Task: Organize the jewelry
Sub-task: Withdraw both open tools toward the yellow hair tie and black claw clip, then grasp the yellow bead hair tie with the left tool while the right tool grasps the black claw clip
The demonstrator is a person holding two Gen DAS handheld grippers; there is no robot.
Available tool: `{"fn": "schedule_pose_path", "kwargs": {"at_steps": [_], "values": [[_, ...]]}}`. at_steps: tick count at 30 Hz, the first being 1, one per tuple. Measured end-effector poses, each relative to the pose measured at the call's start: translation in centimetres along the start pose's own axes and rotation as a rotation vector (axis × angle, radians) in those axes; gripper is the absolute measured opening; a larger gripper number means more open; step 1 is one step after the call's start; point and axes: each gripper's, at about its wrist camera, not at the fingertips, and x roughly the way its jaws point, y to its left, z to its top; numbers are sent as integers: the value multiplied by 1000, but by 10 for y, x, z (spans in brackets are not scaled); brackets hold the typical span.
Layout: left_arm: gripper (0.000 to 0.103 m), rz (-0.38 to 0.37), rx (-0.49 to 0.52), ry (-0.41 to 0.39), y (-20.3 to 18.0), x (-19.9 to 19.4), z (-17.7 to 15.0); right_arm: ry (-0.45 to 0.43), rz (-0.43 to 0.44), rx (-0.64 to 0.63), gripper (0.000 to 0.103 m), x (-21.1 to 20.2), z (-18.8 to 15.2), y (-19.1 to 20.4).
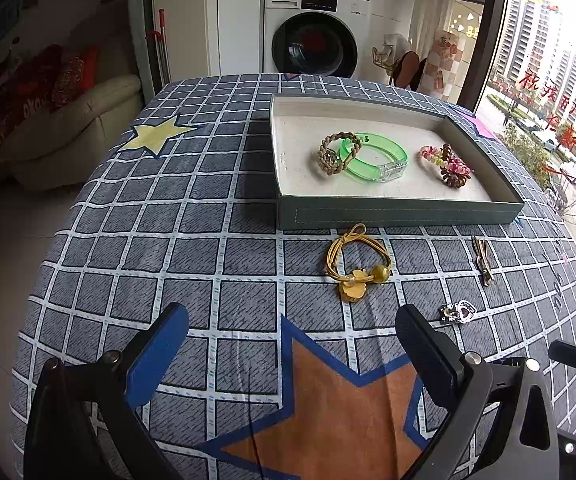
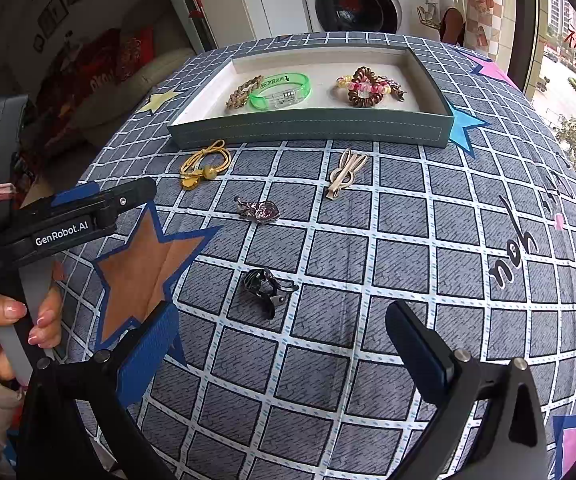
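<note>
1. Right gripper hangs wide open and empty, near the black hair claw.
2. Left gripper, also wide open and empty, faces the yellow hair tie.
3. Close on the claw's body, then lift it into the tray.

A white washing machine stands behind the bench; a cream sofa with red cushions sits left.

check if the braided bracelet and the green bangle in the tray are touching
Touching: the left wrist view shows the braided bracelet overlapping the green bangle.
</note>
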Motion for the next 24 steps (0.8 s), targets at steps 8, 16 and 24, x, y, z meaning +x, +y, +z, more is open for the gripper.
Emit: {"fn": "schedule_pose_path", "kwargs": {"at_steps": [8,16,24], "values": [[103,-17,53,2,-19,16,18,-6,-11,-32,99,11,4,10],[103,-12,73,34,-31,40,26,10,-18,-56,79,21,7,12],[87,-14,90,59,-38,56,23,4,-68,-115,59,26,6,21]]}}
